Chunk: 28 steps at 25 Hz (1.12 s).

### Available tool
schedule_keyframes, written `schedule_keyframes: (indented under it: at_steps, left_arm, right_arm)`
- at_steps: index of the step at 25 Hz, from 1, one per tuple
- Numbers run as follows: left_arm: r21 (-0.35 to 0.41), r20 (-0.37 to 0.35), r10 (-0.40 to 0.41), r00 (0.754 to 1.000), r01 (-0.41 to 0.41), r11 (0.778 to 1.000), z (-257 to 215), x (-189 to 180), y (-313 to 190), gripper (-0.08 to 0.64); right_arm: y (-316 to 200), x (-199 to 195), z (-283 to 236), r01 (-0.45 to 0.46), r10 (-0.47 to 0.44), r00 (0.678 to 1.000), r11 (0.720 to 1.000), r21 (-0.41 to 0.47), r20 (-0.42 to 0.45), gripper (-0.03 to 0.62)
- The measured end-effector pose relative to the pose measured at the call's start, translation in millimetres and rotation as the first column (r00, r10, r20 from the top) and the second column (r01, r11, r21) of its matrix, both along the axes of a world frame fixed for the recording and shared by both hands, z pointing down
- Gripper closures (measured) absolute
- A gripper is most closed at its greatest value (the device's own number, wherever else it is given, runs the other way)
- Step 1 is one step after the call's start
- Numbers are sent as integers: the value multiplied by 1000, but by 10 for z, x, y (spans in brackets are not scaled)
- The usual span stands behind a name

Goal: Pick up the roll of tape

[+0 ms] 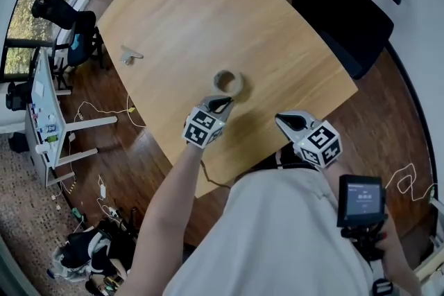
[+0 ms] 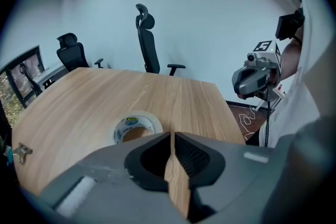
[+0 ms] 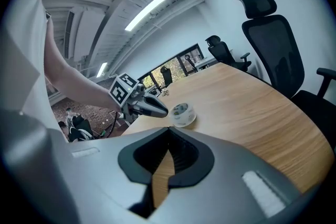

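One clear tape roll (image 2: 127, 124), printed core, flat on wooden table (image 1: 208, 10)

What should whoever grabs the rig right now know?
Left gripper: jaws a slit apart, nothing between them, tip just short of the roll of tape.
Right gripper: shut, empty, over the table near its front edge, clear of the roll.
Roll of tape: lying flat on the table, hole up.
Done: left gripper is lined up on the roll.
Left to do: probably open wider, close on the roll's wall, lift.
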<state>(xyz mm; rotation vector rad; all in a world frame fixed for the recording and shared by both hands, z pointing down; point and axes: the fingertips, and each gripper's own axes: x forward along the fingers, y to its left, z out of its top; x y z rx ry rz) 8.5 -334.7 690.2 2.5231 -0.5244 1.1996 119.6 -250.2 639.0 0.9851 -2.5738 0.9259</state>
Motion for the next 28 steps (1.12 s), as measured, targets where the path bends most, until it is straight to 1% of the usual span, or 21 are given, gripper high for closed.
schedule_keyframes:
  at_steps: [2, 5, 6, 9, 12, 15, 17, 19, 21, 23, 25, 27, 28]
  left_arm:
    - [-14, 26, 33, 999, -33, 999, 50, 7, -63, 513]
    - [-25, 70, 91, 993, -89, 996, 142, 22, -140, 444]
    - [-32, 89, 108, 990, -106, 994, 182, 2, -151, 421]
    - [-52, 162, 177, 971, -170, 984, 314, -49, -186, 400]
    - [-82, 239, 253, 937, -241, 967, 436, -74, -217, 390]
    - [-114, 316, 302, 900, -280, 953, 644, -109, -196, 390]
    - [-126, 367, 341, 866, -316, 940, 756, -129, -186, 390]
    - [-135, 416, 388, 822, -366, 921, 821, -132, -174, 390]
    - [-138, 450, 421, 788, -404, 904, 864, -117, -171, 394]
    - [-141, 473, 434, 767, -421, 896, 919, -116, -171, 413]
    - [-139, 498, 435, 750, -426, 894, 969, -137, -184, 422]
    - [-132, 519, 432, 738, -430, 893, 993, -147, -200, 451]
    - [-131, 523, 431, 736, -430, 893, 997, -147, -191, 451]
  right_arm:
    - [0, -14, 41, -4, 4, 1000, 1000, -7, -5, 586]
    - [2, -35, 73, -12, 12, 1000, 1000, -12, -4, 586]
    - [15, -49, 76, -14, 14, 1000, 1000, -15, -1, 586]
    - [69, -61, 80, -22, 23, 1000, 1000, -21, 1, 586]
    - [135, -41, 95, -43, 43, 999, 999, -29, -1, 586]
    - [231, -11, 183, -57, 57, 998, 997, -42, -10, 586]
    - [281, -1, 221, -75, 74, 997, 996, -46, -9, 586]
    - [312, 30, 226, -100, 99, 995, 994, -49, -7, 586]
    - [336, 64, 222, -122, 122, 993, 991, -51, -7, 586]
    - [373, 97, 227, -140, 139, 990, 989, -53, -9, 586]
    - [409, 127, 236, -155, 154, 988, 986, -54, -11, 586]
    - [446, 148, 246, -167, 167, 986, 984, -55, -14, 586]
    - [471, 155, 244, -173, 172, 985, 983, -56, -16, 586]
